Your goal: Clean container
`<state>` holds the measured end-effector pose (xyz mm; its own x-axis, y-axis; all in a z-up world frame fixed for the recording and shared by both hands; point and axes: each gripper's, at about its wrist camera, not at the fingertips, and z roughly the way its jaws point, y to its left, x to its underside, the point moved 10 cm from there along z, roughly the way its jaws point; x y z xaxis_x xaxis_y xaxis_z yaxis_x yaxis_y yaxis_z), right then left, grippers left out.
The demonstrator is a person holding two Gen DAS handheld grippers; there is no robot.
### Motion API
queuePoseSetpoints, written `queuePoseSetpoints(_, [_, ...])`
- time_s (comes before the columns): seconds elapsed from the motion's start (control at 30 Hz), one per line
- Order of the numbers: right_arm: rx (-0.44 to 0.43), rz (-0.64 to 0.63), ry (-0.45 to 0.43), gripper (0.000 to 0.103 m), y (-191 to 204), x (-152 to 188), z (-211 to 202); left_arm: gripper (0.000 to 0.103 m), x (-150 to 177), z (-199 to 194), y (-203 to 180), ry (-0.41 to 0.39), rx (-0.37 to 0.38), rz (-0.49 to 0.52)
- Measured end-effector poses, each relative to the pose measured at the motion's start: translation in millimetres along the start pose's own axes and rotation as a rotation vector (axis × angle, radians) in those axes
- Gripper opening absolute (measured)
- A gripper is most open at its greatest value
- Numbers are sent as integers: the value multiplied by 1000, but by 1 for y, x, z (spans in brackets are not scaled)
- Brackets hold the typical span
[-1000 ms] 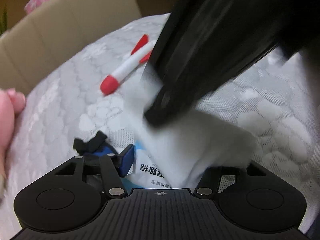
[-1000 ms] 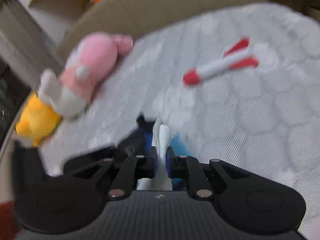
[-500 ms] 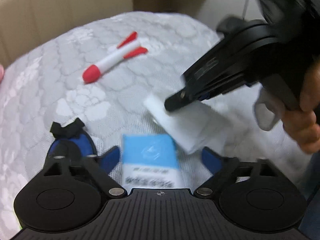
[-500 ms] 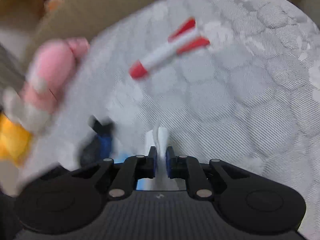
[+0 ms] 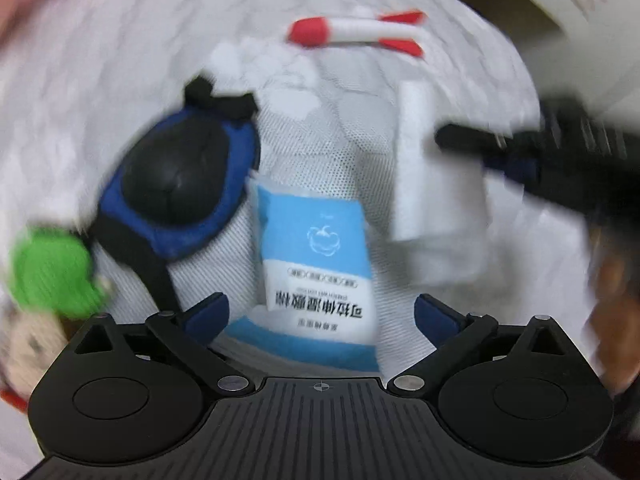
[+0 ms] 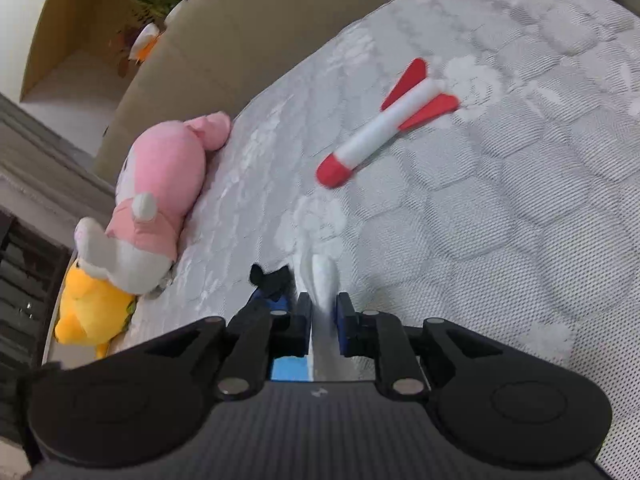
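Observation:
A blue and white packet (image 5: 316,240) of cotton pads lies on the mattress between the fingers of my left gripper (image 5: 320,308). Its jaws are opening wide and its pads do not touch the packet. To the right, my right gripper (image 5: 460,136) holds a white pad (image 5: 424,184) just above the bed. In the right wrist view the right gripper (image 6: 323,312) is shut on this white pad (image 6: 322,276), and its jaws are opening a little. A blue and black pouch (image 5: 180,184) lies left of the packet.
A red and white toy rocket (image 6: 384,128) lies farther out on the quilted mattress (image 6: 500,220). A pink plush (image 6: 160,184) and a yellow plush (image 6: 92,304) lie along the left edge by the beige headboard (image 6: 240,32). A green soft toy (image 5: 52,272) sits near the pouch.
My left gripper has opened wide, let go of the packet and rolled. The right gripper has drawn the white pad out and off to the right.

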<state>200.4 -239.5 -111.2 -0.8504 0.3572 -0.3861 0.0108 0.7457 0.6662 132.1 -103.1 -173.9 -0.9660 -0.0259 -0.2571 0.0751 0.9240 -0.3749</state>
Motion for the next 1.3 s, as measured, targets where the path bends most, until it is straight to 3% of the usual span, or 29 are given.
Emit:
queuePoseSetpoints(0.1, [8, -18, -4, 16, 2, 1, -2, 101, 8, 19, 3, 34, -1, -18])
queuePoseSetpoints(0.13, [16, -24, -9, 16, 2, 1, -2, 94, 8, 22, -2, 18, -39, 46])
queuePoseSetpoints(0.17, [27, -31, -16, 15, 2, 0, -3, 76, 7, 25, -7, -4, -87, 126])
queuePoseSetpoints(0.2, [41, -40, -25, 15, 1, -1, -5, 73, 4, 24, -16, -33, -134, 225])
queuePoseSetpoints(0.27, [78, -61, -51, 12, -1, -3, -11, 72, -8, 15, -41, -171, -269, 514])
queuePoseSetpoints(0.37, [82, -46, -97, 11, -5, -9, -21, 72, -18, 16, -68, -382, -604, 971])
queuePoseSetpoints(0.43, [25, 1, -127, 11, -3, -14, -30, 72, -9, 26, -77, -416, -697, 1134])
queuePoseSetpoints(0.53, [-117, 49, -164, 11, 13, -19, -41, 74, 10, 44, -80, -360, -663, 1194])
queuePoseSetpoints(0.63, [-225, 43, -123, 11, 33, -14, -37, 78, 19, 52, -83, -388, -734, 1323])
queuePoseSetpoints(0.7, [-165, 11, -45, 11, 33, 0, -20, 78, 21, 56, -83, -389, -745, 1343])
queuePoseSetpoints(0.77, [-44, -39, 22, 12, 24, 14, -4, 78, 22, 56, -83, -390, -736, 1346])
queuePoseSetpoints(0.87, [146, -188, -2, 20, 16, 16, -2, 83, 22, 54, -85, -393, -724, 1337])
queuePoseSetpoints(0.93, [226, -283, -52, 32, 18, 11, -6, 83, 24, 55, -87, -396, -718, 1343])
queuePoseSetpoints(0.97, [238, -321, -59, 44, 20, 10, -6, 83, 25, 56, -87, -399, -719, 1352])
queuePoseSetpoints(1.0, [242, -347, -50, 46, 22, 11, -3, 83, 26, 56, -88, -401, -718, 1361])
queuePoseSetpoints(1.07, [257, -353, -18, 46, 18, 14, 5, 84, 28, 57, -88, -402, -712, 1376])
queuePoseSetpoints(1.17, [336, -329, -51, 46, 5, 2, 6, 86, 29, 57, -87, -406, -711, 1380])
queuePoseSetpoints(1.3, [376, -201, -67, 48, -22, -27, 19, 88, 32, 59, -91, -414, -693, 1400])
